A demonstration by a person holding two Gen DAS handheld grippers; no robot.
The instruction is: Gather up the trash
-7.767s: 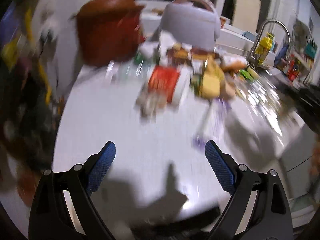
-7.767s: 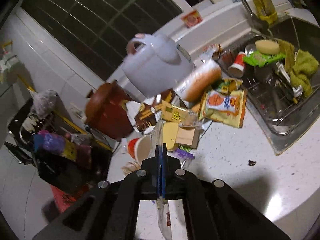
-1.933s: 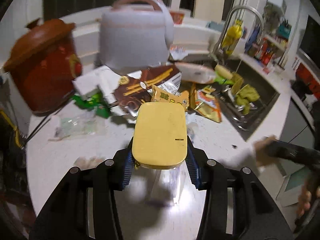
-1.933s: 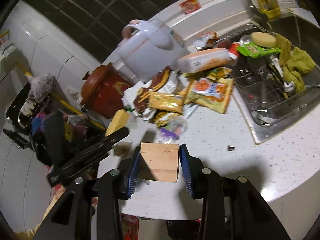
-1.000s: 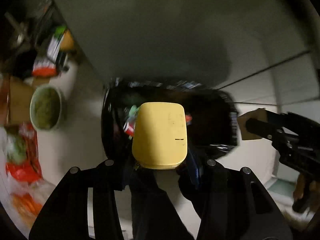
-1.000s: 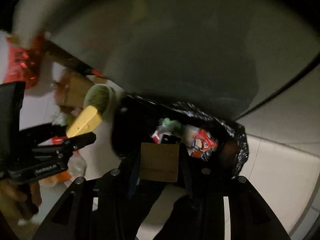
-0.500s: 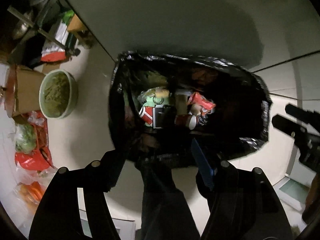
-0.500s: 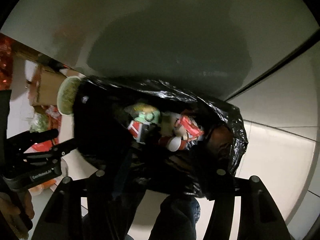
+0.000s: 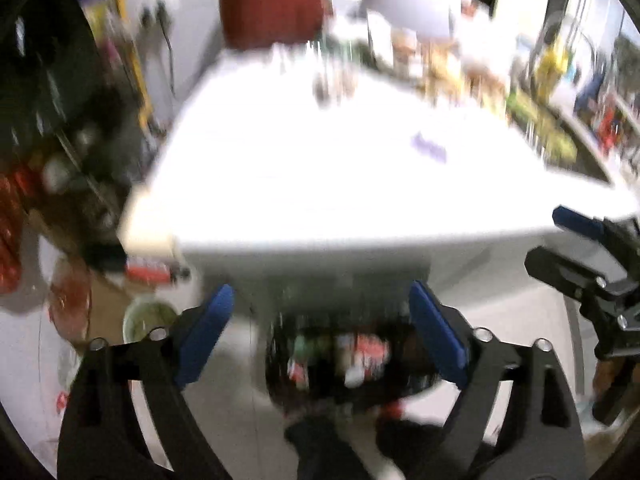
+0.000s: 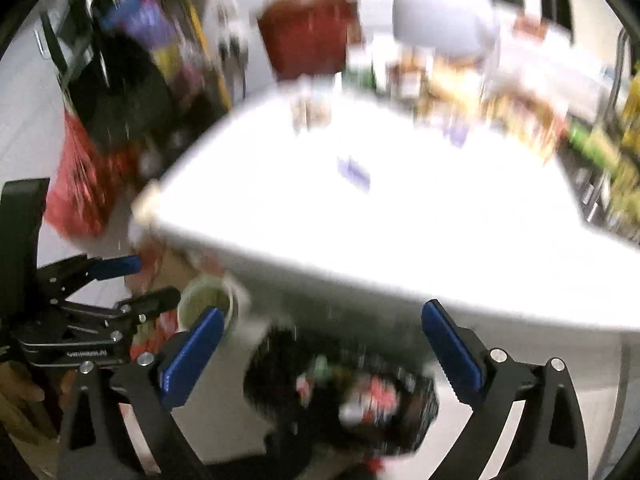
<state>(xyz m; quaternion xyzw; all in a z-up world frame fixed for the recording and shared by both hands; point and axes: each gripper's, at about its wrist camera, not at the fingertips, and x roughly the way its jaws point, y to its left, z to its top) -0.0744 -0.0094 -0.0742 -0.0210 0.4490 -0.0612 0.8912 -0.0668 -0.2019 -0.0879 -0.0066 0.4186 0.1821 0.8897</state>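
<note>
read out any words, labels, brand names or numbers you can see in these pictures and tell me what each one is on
No text can be read for certain.
Left gripper: a line of pale lettering on its black body, seen in the right wrist view, too blurred to spell out.
Wrappers in the trash bag: red and green print, smeared by motion, unreadable.
Packets on the counter: blurred, unreadable.

I count two tools: my left tool (image 9: 320, 336) and right tool (image 10: 320, 356), both opening with nothing between the jaws. One white table (image 9: 340, 184). Below its near edge, one black trash bag (image 10: 344, 404). At its far end, one red-brown pot (image 9: 272, 4). Blurred litter there is uncountable.
</note>
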